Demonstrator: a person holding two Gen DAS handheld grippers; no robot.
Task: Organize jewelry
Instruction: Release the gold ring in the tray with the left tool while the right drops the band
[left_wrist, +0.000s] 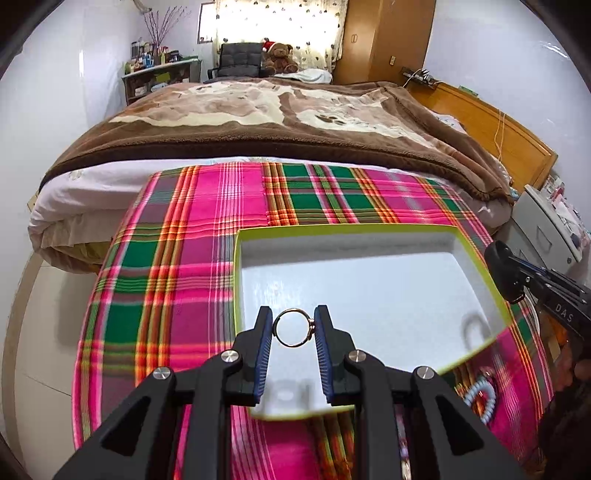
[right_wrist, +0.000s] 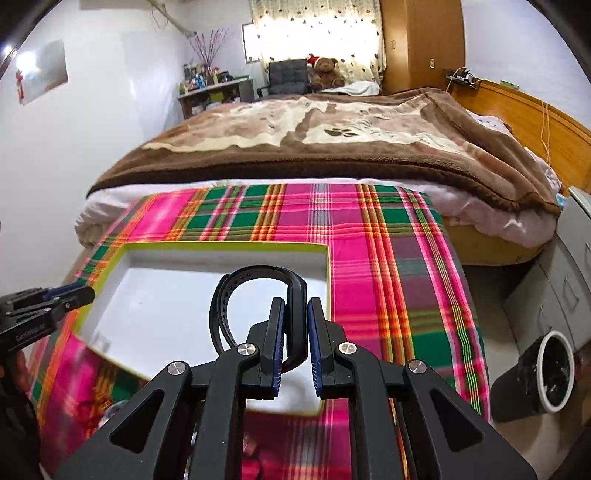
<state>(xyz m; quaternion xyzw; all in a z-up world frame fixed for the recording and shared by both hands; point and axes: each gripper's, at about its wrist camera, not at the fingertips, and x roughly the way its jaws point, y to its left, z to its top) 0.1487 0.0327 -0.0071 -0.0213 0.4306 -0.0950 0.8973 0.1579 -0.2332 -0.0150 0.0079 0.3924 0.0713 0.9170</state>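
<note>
My left gripper (left_wrist: 293, 325) is shut on a thin metal ring (left_wrist: 293, 328), held above the near part of a shallow white box with a lime-green rim (left_wrist: 332, 228). My right gripper (right_wrist: 295, 314) is shut on a black strap bracelet (right_wrist: 236, 291), whose loop curls up and left over the same box (right_wrist: 221, 245). The right gripper's tip shows at the right edge of the left wrist view (left_wrist: 506, 269); the left gripper shows at the left edge of the right wrist view (right_wrist: 55, 295). A light blue beaded piece (left_wrist: 480, 398) lies on the cloth near the box's near right corner.
The box sits on a pink, green and orange plaid cloth (left_wrist: 184, 277) over a table at the foot of a bed with a brown blanket (left_wrist: 277, 122). A black bin with a white rim (right_wrist: 546, 373) and grey drawers (right_wrist: 565, 295) stand to the right.
</note>
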